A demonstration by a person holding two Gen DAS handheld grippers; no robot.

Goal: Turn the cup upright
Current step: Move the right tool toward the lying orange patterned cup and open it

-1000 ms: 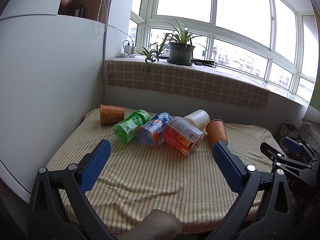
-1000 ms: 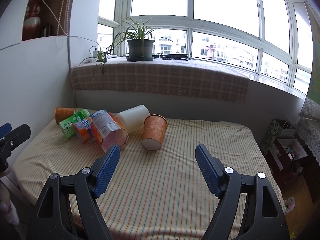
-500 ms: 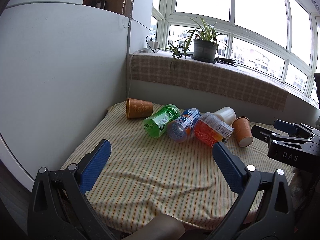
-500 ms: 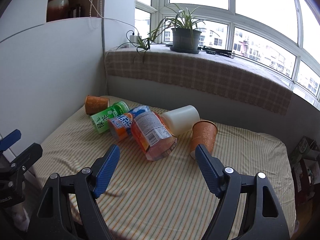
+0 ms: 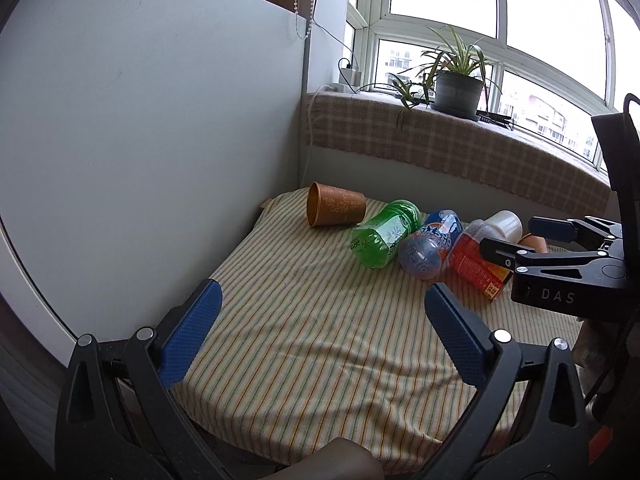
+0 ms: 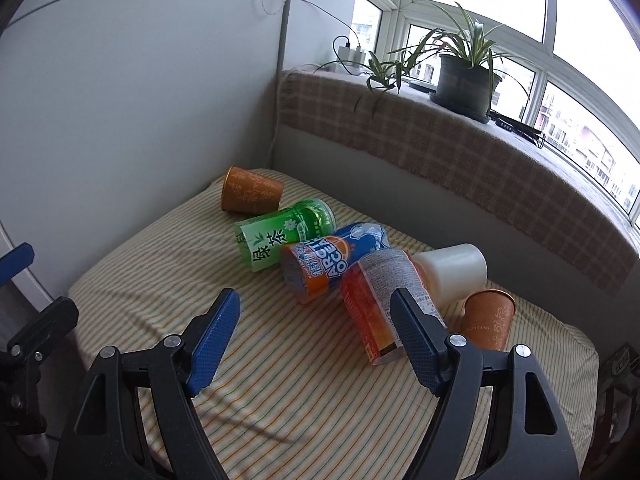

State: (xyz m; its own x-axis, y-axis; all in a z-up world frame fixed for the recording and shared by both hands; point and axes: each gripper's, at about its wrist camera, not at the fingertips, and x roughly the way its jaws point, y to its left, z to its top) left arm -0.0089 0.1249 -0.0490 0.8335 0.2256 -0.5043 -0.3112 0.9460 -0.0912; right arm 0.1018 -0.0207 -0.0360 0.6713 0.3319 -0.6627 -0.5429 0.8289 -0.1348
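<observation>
Striped tablecloth [image 6: 280, 384] covers the table, slightly rumpled near the front edge; a row of tipped containers runs diagonally across its far half, below the window ledge with the potted plant [image 6: 466, 80]. From far-left to near-right: orange cup [image 6: 251, 195] on its side by the white wall, green tea bottle [image 6: 284, 232], blue-and-orange bottle [image 6: 328, 264], red-labelled bottle [image 6: 376, 300], white cup [image 6: 452, 272], second orange cup [image 6: 490, 318] lying tilted at the right end, touching or nearly touching the white cup. Which cup is the target is not stated; three lie tipped. Left gripper [image 5: 320, 336]: jaws spread wide, empty, hovering above the near cloth and facing the far-left orange cup [image 5: 335, 210]. Right gripper [image 6: 314, 338]: jaws likewise wide, empty, above the middle of the cloth, its right finger [image 6: 418, 340] overlapping the red-labelled bottle in view; contact cannot be confirmed. Judgement: approach phase, nothing grasped. To do it well, pick an end cup, since both orange cups have free sides; close across the wall, not the rim, with light force as paper crushes; lift clear before rotating so the neighbouring bottles do not roll.
</observation>
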